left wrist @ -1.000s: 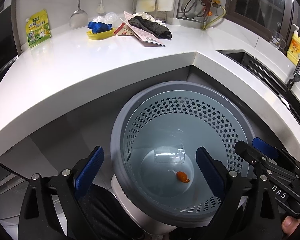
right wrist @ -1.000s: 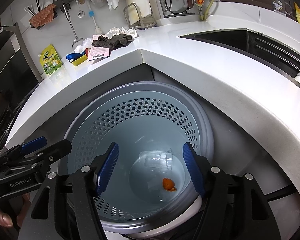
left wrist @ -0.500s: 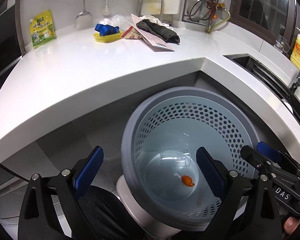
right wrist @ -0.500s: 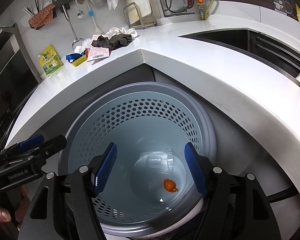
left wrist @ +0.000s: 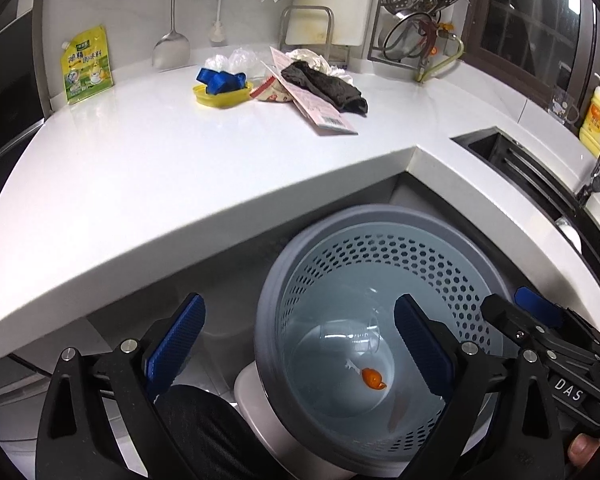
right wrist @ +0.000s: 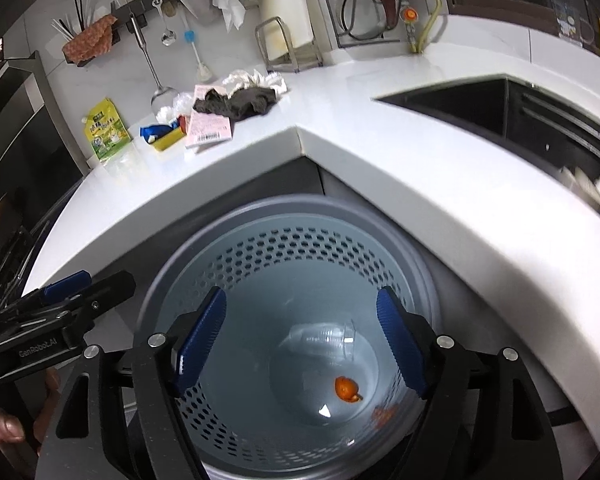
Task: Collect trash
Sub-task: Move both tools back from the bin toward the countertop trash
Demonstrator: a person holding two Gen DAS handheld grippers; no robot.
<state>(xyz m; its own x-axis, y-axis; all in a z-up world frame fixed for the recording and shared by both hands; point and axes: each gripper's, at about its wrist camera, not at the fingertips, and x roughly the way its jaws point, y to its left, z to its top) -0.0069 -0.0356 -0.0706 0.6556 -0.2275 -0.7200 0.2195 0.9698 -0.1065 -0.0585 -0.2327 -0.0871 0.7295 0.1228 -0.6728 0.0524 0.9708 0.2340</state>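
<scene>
The left gripper (left wrist: 300,344) and the right gripper (right wrist: 300,336) are both made of black bars with round silver screws. Each finger has a bumpy blue pad (right wrist: 202,332). White letters are printed on the black sides. One spells "DAS", the other "GenRobot.AI".

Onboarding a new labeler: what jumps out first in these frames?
The big grey perforated bin below the counter corner, with a clear plastic cup lying on its side and a small orange scrap at the bottom. Both grippers hover above it empty, the right gripper still opening. Far back on the white counter, a clutter pile: dark cloth, pink packet, yellow dish.
</scene>
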